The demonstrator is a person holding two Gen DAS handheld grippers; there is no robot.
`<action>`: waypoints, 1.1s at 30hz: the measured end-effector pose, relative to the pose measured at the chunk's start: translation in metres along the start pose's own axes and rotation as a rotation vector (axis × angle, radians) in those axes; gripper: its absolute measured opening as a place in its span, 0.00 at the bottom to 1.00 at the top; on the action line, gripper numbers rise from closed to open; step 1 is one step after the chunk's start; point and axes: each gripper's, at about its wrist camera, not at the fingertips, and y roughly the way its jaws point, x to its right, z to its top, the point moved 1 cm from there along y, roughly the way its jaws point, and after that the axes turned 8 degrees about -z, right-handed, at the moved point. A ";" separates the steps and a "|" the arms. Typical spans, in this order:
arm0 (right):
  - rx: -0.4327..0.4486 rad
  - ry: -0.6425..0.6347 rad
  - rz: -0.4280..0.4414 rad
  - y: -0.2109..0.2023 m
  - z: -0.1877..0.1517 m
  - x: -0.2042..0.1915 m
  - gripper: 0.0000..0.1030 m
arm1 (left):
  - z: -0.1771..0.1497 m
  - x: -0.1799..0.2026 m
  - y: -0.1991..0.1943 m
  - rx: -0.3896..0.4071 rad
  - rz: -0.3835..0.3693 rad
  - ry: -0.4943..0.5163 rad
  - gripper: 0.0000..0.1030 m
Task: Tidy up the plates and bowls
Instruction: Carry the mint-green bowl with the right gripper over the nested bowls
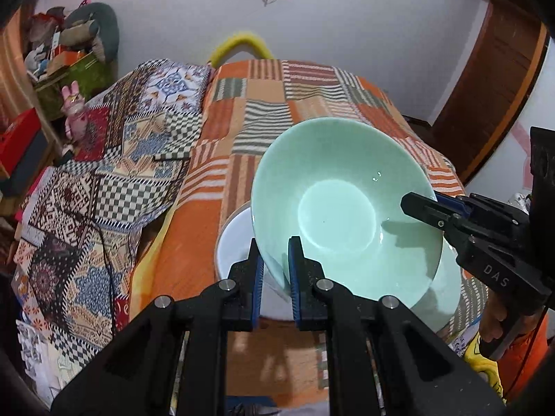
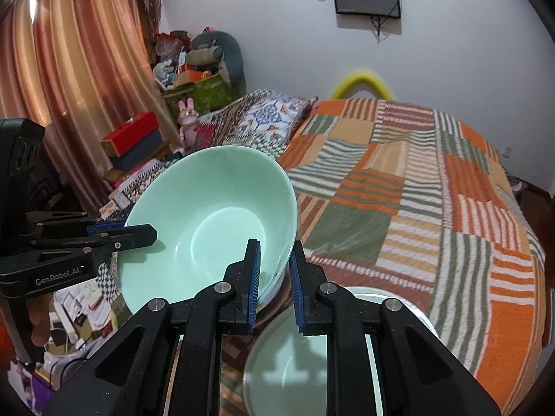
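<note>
Carrying green bowl [image 1: 343, 204] tilted, left gripper [image 1: 275, 270] and right gripper [image 2: 274, 277] clamped on opposite rims; needed levelling, equal grip, before nesting over second bowl [image 2: 295, 357].

Held tilted above an orange patchwork bedspread [image 1: 263, 104]: a pale green bowl [image 1: 343, 204], near rim clamped between the blue pads of the left gripper [image 1: 275, 277], far right rim pinched by the right gripper [image 1: 421, 206], with a hand [image 1: 494, 319] wrapped around that tool's grip at lower right. Showed just beneath the bowl on its left, a white dish [image 1: 236, 242], mostly hidden. Lay to the left over the bed, a multicoloured patterned quilt [image 1: 114, 173], with a pink rabbit toy [image 1: 74, 114] and a heaped green box [image 1: 74, 72] beyond.
</note>
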 end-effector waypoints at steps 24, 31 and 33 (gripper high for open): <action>-0.137 -0.081 -0.033 0.053 -0.024 -0.031 0.15 | -0.026 -0.043 0.052 -0.105 0.042 -0.076 0.12; -0.164 -0.091 -0.044 0.064 -0.028 -0.033 0.15 | -0.027 -0.044 0.059 -0.113 0.054 -0.074 0.12; -0.162 -0.109 -0.060 0.065 -0.029 -0.036 0.15 | -0.027 -0.043 0.060 -0.113 0.066 -0.065 0.13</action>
